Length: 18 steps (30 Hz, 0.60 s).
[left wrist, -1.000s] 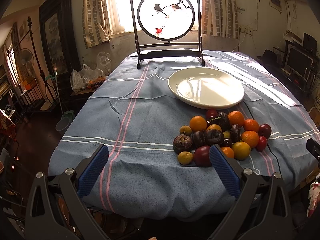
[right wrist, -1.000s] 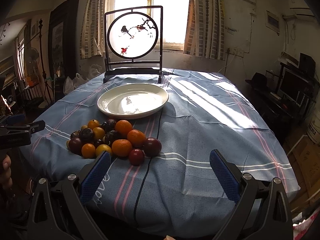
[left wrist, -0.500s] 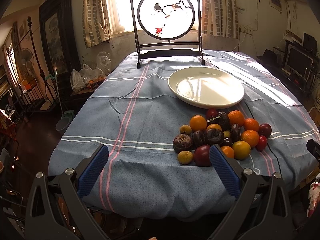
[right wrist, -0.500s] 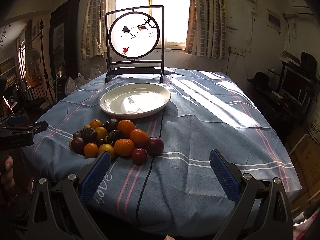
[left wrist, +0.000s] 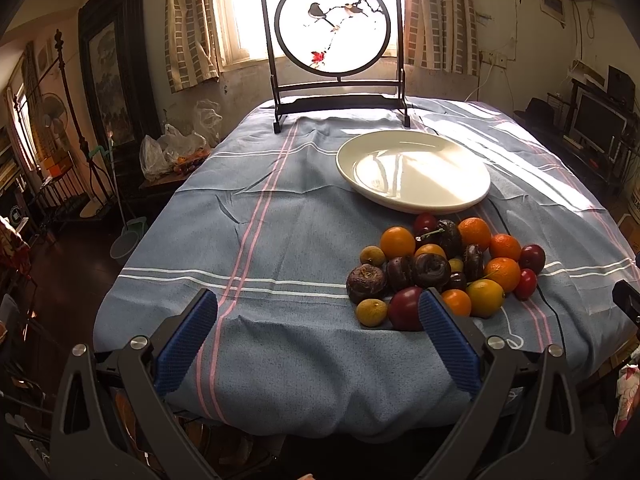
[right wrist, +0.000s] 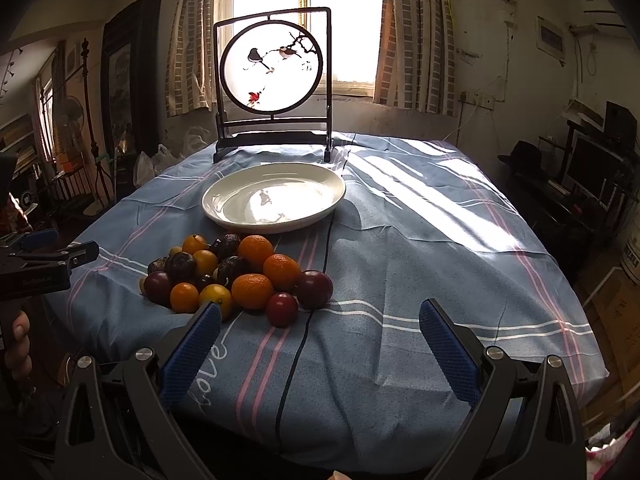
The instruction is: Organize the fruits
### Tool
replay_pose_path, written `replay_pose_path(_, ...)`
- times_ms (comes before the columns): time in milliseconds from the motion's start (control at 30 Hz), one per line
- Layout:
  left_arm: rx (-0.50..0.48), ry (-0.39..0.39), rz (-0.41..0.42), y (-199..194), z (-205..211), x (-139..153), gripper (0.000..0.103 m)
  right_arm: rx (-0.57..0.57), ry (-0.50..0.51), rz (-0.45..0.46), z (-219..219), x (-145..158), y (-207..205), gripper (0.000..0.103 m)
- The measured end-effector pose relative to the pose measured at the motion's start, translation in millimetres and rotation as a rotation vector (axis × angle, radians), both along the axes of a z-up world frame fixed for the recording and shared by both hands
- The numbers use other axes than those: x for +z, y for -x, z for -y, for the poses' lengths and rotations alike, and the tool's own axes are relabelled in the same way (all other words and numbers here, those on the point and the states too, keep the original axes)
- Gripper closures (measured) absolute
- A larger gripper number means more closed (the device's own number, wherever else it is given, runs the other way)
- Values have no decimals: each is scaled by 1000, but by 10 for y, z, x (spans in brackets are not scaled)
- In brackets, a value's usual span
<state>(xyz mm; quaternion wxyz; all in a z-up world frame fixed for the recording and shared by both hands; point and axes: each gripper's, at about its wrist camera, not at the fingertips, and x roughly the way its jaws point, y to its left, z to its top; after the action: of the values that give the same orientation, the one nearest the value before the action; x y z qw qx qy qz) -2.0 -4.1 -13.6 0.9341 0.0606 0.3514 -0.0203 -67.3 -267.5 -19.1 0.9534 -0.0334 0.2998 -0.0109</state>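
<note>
**Fruit still heaped, plate still bare**

The worktop [left wrist: 280, 240], covered by a blue striped cloth, carries everything in play. At its far end stands a framed round screen [left wrist: 334, 28] painted with birds, against a bright window. In front of that sits a wide white plate [left wrist: 414, 172], with nothing on it.

Just on the near side of the plate, almost at its rim, lies the fruit pile [left wrist: 444, 268]: oranges, dark red plums, wrinkled dark passion fruits and small yellow-green ones, all touching one another on the cloth. From the right wrist view the same pile [right wrist: 236, 276] sits left of centre, with a red plum [right wrist: 282, 309] and a bigger one [right wrist: 314, 289] at its near right edge.

The left tongs [left wrist: 318, 340] gape wide and grip nothing; their right-hand pad overlaps the near edge of the pile in the view. The right tongs [right wrist: 320, 346] are spread just as wide and bare, hanging above the near edge of the worktop, with the pile ahead and to their left.

By my reading, no fruit has been moved yet, so this is the approach to a first pick. The next move calls for lowering one pair of tongs over an outlying fruit, closing gently so it neither bruises nor rolls, and not nudging its neighbours off the heap.
</note>
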Motion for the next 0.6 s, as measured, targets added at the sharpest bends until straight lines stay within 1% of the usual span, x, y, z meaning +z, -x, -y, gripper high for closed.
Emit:
replay_pose_path(100, -44, -15, -19, -22, 15, -115, 4, 19, -14, -25, 31, -72, -39, 4)
replay_pose_path(200, -90, -51, -75, -74, 49, -363, 4, 27, -23, -47, 63, -205, -89, 4)
replay_pose_path(267, -113, -63, -109, -109, 68, -519, 4, 31, -23, -65, 70, -304, -127, 12)
replay_pose_path(300, -115, -69, -115, -127, 75, -569, 4, 37, -24, -82, 69, -350, -155, 21)
replay_pose_path(333, -115, -76, -114, -146, 83, -605, 4, 45, -31, -101, 66, -393, -181, 27)
replay_pose_path(400, -128, -69, -118, -185, 96, -633, 4, 60, -48, -129, 50, -450, -222, 29)
replay_pose_path(467, -145, -47, -115, -212, 115, -622, 4, 76, -53, -134, 21, -476, -244, 29)
replay_pose_path(533, -161, -37, -99, -227, 159, -597, 4, 88, -62, -163, 5, -495, -259, 29)
replay_pose_path(600, -188, -44, -78, -237, 243, -571, 5, 88, -71, -184, 6, -515, -291, 29)
